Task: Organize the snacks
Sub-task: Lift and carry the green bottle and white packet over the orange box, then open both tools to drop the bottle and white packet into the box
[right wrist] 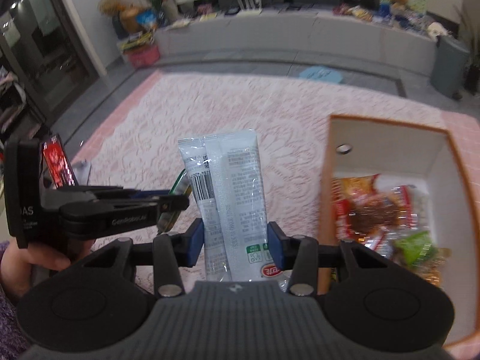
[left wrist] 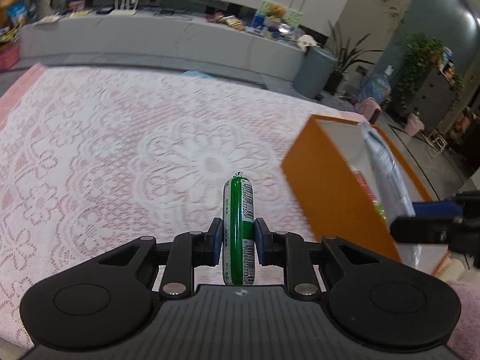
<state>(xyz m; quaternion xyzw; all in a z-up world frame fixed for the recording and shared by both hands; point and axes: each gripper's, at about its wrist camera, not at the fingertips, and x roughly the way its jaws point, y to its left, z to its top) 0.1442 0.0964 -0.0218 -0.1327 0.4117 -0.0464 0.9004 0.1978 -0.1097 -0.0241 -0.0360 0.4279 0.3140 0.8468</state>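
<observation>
A: Entry. Left tongs [left wrist: 239, 241] are closed onto one green sausage stick [left wrist: 239, 225], gripped about mid-length, standing upright at lower centre of the left view. Right tongs [right wrist: 237, 247] are clamped on one white snack packet [right wrist: 231, 195], held near its bottom edge, the top rising to frame centre.

B: Destination?

A: One orange box [right wrist: 387, 118], white inside, at the right of the right view; in the left view it sits at right, beside the sausage. Both snacks hang above the pink lace cloth [left wrist: 120, 138] on the desk, neither inside the box yet.

B: Contents count?

A: Blurred. Several wrappers [right wrist: 378, 210], red, orange and green; I cannot give an exact number.

B: Risks?

A: My judgement: the two tools sit close, the left one crossing in at the left of the right view, so they could knock together over the box. The packet is tall and floppy; its top may catch the rim and fold. The sausage is smooth and round, so it may swivel or slip if bumped.
</observation>
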